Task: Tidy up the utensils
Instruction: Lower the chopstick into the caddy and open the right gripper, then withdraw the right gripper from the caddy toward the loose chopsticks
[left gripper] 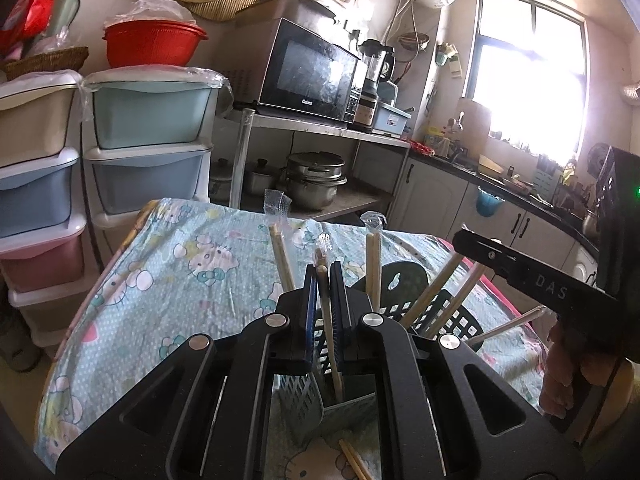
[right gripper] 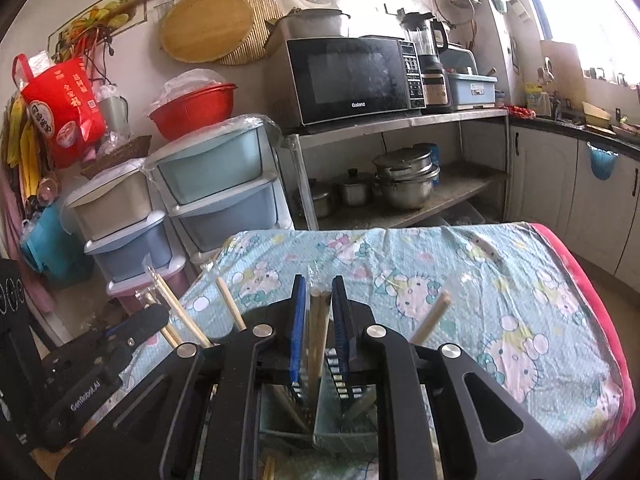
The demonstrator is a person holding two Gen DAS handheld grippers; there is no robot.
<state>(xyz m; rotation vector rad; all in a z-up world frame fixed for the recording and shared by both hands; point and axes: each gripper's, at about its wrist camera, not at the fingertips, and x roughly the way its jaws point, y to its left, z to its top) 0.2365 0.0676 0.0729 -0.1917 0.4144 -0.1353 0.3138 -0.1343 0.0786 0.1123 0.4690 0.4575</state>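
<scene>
Kitchen, table under a cartoon-cat cloth.

We see the left gripper with jaws drawn together, clamped on a single wrapped chopstick that runs down into the pale utensil holder at 6 o'clock of the left view. More wrapped chopsticks stand in the dark basket at about 3 o'clock from the jaws, fanning outward. A loose pair lies on the cloth at the bottom edge.

The right gripper stands over the holder compartments; a pair of chopsticks sits between its blue pads. Jaws slightly apart; we cannot tell whether the pads press the sticks.

Microwave at 12 o'clock on its shelf.
</scene>
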